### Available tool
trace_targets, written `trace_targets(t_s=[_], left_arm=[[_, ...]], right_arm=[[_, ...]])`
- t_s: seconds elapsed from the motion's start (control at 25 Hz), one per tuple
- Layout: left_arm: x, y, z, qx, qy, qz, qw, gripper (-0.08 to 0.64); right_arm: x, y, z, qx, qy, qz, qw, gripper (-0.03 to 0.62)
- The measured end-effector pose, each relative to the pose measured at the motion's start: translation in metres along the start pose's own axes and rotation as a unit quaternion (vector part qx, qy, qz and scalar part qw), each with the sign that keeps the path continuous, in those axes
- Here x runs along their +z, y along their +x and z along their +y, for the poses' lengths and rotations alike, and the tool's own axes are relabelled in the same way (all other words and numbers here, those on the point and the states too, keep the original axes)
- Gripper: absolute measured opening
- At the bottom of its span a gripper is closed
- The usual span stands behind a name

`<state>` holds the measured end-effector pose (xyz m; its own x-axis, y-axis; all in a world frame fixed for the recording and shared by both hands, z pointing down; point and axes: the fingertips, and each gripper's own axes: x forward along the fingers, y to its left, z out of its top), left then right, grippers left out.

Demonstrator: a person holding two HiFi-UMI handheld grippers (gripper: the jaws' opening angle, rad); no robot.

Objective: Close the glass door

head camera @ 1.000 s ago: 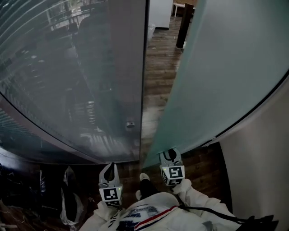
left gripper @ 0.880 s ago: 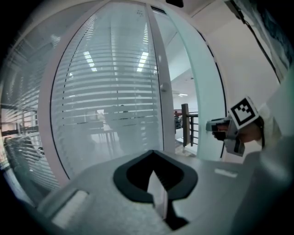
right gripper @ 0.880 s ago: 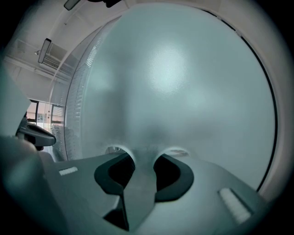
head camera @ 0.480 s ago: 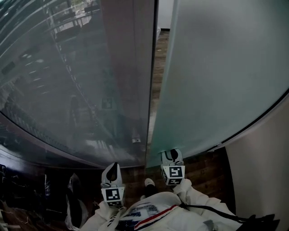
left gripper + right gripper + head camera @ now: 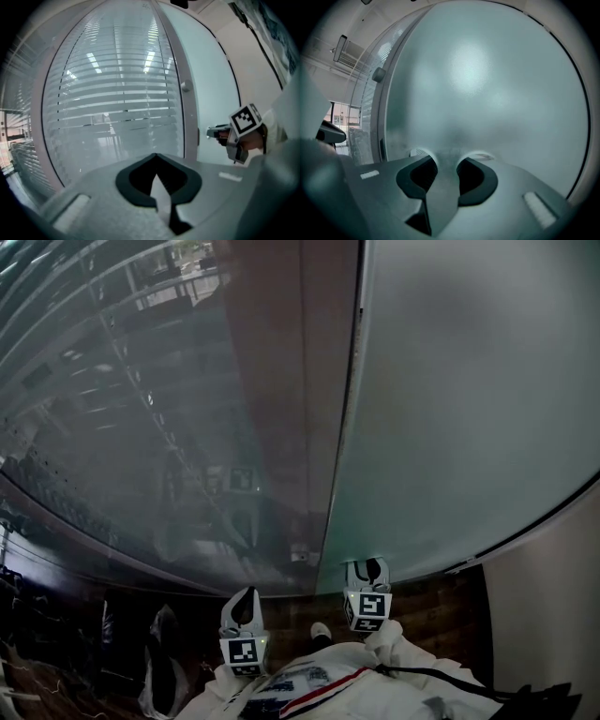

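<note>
Nearest: white sleeves (image 5: 398, 652) over wood floor (image 5: 441, 596).

Next, left gripper (image 5: 156, 157): jaws together, tips meeting in a point, nothing between. Faces fixed pane (image 5: 112, 93) with blinds (image 5: 117, 70) behind it; apart from the pane.

To its right, right gripper (image 5: 447, 161): jaws a narrow way apart, holding nothing. Tips right at the face of the door (image 5: 487, 93), near its left edge. Touching or just off: cannot tell. Only frosted glass seen through the gap.

Position of door: right side of scene, upright, frosted, filling the right gripper view. Left edge just beside post (image 5: 314, 381), with only a thin dark slit between the two.

Small round fitting (image 5: 186, 86) on post, higher than right gripper.

Far, through fixed pane: slats of blinds and bright streaks of light.
</note>
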<state>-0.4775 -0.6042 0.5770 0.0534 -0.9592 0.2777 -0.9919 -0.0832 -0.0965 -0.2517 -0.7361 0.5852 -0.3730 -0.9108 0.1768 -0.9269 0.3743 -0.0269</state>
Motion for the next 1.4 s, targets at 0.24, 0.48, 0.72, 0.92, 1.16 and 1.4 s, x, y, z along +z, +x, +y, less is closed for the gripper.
trace_targets(t_s=[0.24, 0.48, 0.72, 0.92, 1.16, 1.4], left_arm=[[0.005, 0.006, 0.003, 0.014, -0.001, -0.002, 0.9999, 0.002], [0.005, 0.018, 0.006, 0.021, -0.003, 0.002, 0.9998, 0.000], [0.012, 0.032, 0.002, 0.016, -0.007, -0.003, 0.9998, 0.002], [0.017, 0.037, -0.002, 0.009, -0.004, -0.008, 0.9999, 0.002], [0.014, 0.037, -0.018, -0.013, 0.006, -0.016, 0.9998, 0.002], [0.002, 0.034, -0.042, -0.052, 0.002, 0.013, 0.9986, 0.001]], right_arm=[[0.000, 0.011, -0.005, -0.011, -0.002, -0.004, 1.000, 0.117], [0.008, 0.021, -0.002, -0.005, -0.003, -0.016, 1.000, 0.117], [0.011, 0.023, -0.001, -0.006, -0.007, -0.021, 1.000, 0.117], [0.012, 0.022, 0.002, -0.002, -0.008, -0.023, 1.000, 0.117], [0.011, 0.018, 0.003, -0.003, -0.011, -0.032, 0.999, 0.117], [0.015, 0.019, 0.004, -0.014, -0.009, -0.036, 0.999, 0.117]])
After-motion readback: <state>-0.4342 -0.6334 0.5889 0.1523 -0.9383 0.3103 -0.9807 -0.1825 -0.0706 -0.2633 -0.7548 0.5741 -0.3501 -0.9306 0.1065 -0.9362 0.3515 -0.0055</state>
